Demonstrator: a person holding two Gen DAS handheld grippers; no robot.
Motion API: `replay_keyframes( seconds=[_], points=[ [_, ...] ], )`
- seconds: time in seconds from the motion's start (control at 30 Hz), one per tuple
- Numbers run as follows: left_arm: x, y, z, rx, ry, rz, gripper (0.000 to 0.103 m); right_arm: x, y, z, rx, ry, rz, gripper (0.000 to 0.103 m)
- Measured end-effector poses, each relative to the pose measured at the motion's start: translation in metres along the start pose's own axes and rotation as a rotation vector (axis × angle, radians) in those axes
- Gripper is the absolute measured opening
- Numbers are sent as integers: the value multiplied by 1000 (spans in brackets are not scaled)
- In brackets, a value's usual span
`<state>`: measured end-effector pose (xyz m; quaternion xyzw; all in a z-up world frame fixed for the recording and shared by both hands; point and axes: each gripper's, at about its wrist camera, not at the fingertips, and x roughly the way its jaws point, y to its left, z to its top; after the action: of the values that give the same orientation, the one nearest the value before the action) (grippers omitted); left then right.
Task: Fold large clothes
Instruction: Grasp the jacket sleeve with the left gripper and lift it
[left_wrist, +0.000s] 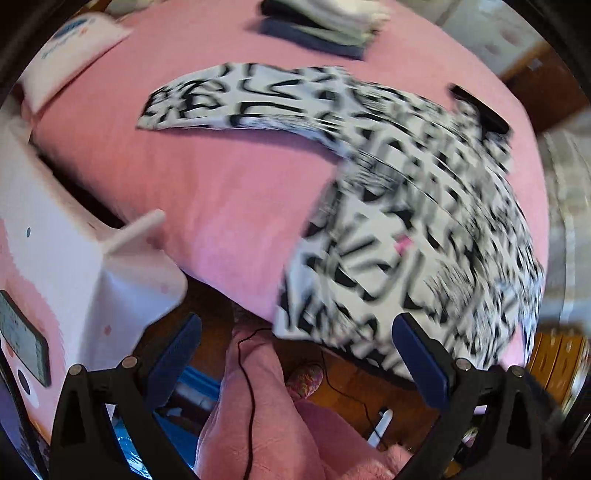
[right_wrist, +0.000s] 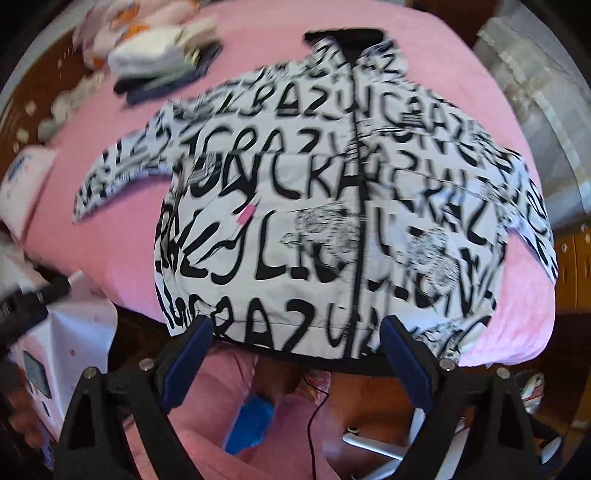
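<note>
Your one white jacket with black hand-written letters printed all over (right_wrist: 332, 206) lies spread flat on the pink bed cover (right_wrist: 122, 251), with its black zipper line running away from you and its black collar at the far end. In the right wrist view, the hem of the jacket is just beyond your right tongs (right_wrist: 297, 354); the two blue pads stand wide apart, one near each side of the hem, and they clamp nothing. I cannot tell if the pads touch the cloth. In the left wrist view, the same jacket (left_wrist: 406, 221) lies ahead and to the right of your left tongs (left_wrist: 295, 354), and one long sleeve stretches out to the left over the pink bed cover (left_wrist: 229, 192). The left tongs are also wide apart and empty, held over the near edge of the bed, with only the right pad close to the hem of the jacket. You can count one small pink tag on the front of the jacket. Far behind the jacket, one pile of folded clothes in white, grey and dark blue (left_wrist: 325, 26) rests on the bed, well apart from both tongs. One white and pink box (left_wrist: 74, 266) stands at the left of the bed.
</note>
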<state>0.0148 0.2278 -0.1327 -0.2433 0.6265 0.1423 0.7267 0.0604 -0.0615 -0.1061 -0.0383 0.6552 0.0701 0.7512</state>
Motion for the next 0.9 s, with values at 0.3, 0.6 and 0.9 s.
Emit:
replay_keyframes(
  seconds=[0.3,0.6,0.9],
  points=[
    [51,91,121,-218,97,-37,102,39,109,65,-237,5,-221,92],
    [110,162,217,-357,98,12,102,79,200,120,-375,33,-271,92],
    [174,234,263,-631,110,-32,100,103,247,141,-459,89,-253,92]
  ],
)
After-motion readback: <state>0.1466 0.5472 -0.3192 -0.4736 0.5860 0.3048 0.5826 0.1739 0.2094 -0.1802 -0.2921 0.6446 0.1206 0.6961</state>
